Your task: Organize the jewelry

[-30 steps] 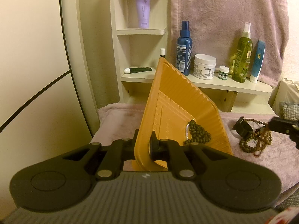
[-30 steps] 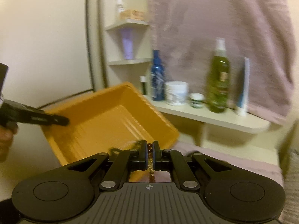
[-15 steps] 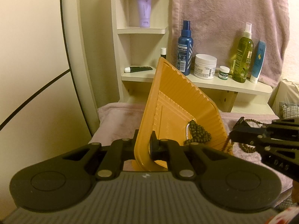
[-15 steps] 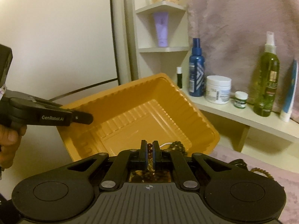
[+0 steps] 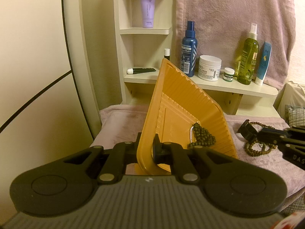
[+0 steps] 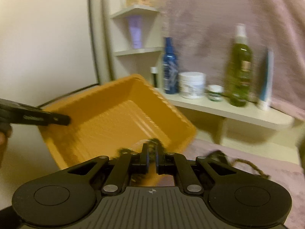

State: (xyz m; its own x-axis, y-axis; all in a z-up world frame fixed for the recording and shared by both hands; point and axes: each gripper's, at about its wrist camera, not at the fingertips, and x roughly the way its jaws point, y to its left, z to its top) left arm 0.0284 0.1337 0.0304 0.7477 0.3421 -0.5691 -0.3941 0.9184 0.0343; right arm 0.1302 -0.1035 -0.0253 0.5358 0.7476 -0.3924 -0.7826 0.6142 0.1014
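Mauve towel-covered surface runs below a pale wooden shelf carrying a blue spray bottle, white cream jar, small green-lidded pot and green spray bottle. Left gripper is clamped on the rim of the tilted orange ribbed plastic tray, dark bead strand piled inside. Right gripper has its jaws nearly closed; blur hides whether beads sit between them. Brown bead bracelets and a black band lie on the towel just beside the tray.

Both wrist views closely face the orange tray and shelf.
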